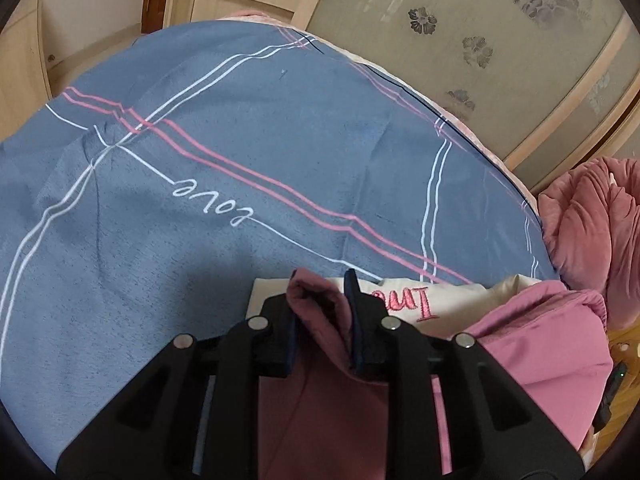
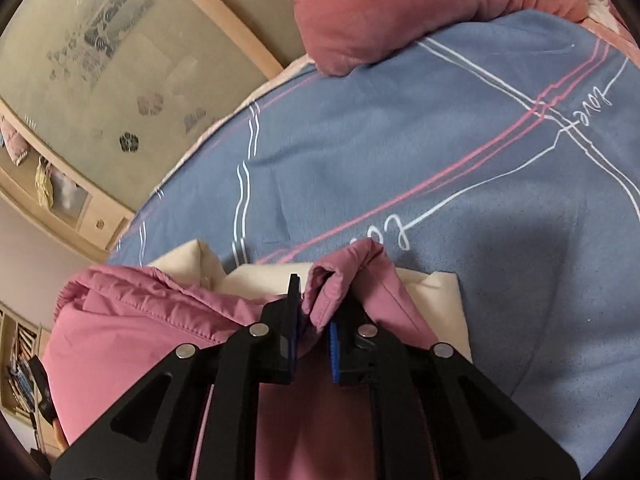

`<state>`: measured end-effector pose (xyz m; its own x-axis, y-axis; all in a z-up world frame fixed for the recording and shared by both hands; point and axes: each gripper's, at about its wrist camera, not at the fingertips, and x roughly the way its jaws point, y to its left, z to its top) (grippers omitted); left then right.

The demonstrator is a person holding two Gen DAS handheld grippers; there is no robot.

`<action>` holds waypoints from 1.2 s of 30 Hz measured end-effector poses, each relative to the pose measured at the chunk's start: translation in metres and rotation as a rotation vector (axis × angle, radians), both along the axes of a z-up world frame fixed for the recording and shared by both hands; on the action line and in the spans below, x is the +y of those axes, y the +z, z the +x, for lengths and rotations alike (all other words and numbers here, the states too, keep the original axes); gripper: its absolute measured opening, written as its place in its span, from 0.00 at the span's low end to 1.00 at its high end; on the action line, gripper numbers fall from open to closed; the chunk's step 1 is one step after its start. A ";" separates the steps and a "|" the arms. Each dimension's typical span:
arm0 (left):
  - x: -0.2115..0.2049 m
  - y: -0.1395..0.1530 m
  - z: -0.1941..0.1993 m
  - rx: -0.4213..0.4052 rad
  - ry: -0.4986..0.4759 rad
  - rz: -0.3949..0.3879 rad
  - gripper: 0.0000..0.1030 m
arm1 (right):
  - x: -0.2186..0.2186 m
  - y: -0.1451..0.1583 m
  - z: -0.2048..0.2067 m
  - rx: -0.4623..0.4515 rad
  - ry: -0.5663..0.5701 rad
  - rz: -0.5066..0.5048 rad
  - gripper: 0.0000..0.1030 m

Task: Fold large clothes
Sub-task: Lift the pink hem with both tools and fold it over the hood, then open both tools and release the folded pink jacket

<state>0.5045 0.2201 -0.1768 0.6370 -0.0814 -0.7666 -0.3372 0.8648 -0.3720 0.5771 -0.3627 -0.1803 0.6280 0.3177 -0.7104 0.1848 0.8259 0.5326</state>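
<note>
A large pink garment [image 1: 540,340] with a cream panel [image 1: 452,300] carrying pink embroidered letters lies on a blue-grey bedspread [image 1: 240,140]. My left gripper [image 1: 320,292] is shut on a bunched fold of the pink cloth, which rises between its two black fingers. In the right wrist view the same pink garment [image 2: 132,320] spreads to the left, with the cream panel [image 2: 432,288] beneath it. My right gripper [image 2: 316,304] is shut on another gathered fold of pink cloth. The cloth covers part of its right finger. Below both grippers the fabric hangs down out of sight.
The bedspread [image 2: 400,140] has white and pink stripes and the word "love". A plush pink quilt [image 1: 592,220] [image 2: 380,8] is heaped at the bed's far side. A wooden wardrobe with frosted flowered doors [image 1: 480,40] [image 2: 100,60] stands beyond the bed edge.
</note>
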 end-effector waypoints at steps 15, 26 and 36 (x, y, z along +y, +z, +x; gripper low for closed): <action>-0.091 0.130 -0.111 -0.365 -0.124 0.304 0.59 | 0.063 0.135 -0.086 -0.342 0.113 -0.163 0.75; -0.188 0.025 -0.028 0.061 -0.309 0.429 0.15 | 0.237 0.063 -0.051 -0.134 0.456 -0.653 0.48; -0.098 0.011 -0.045 0.069 -0.172 0.267 0.14 | 0.208 0.059 -0.047 -0.139 0.438 -0.533 0.38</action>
<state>0.4596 0.1220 -0.1660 0.5770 0.0264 -0.8163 -0.1938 0.9753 -0.1055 0.5304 -0.1543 -0.1215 0.6181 0.1935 -0.7619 -0.2653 0.9637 0.0295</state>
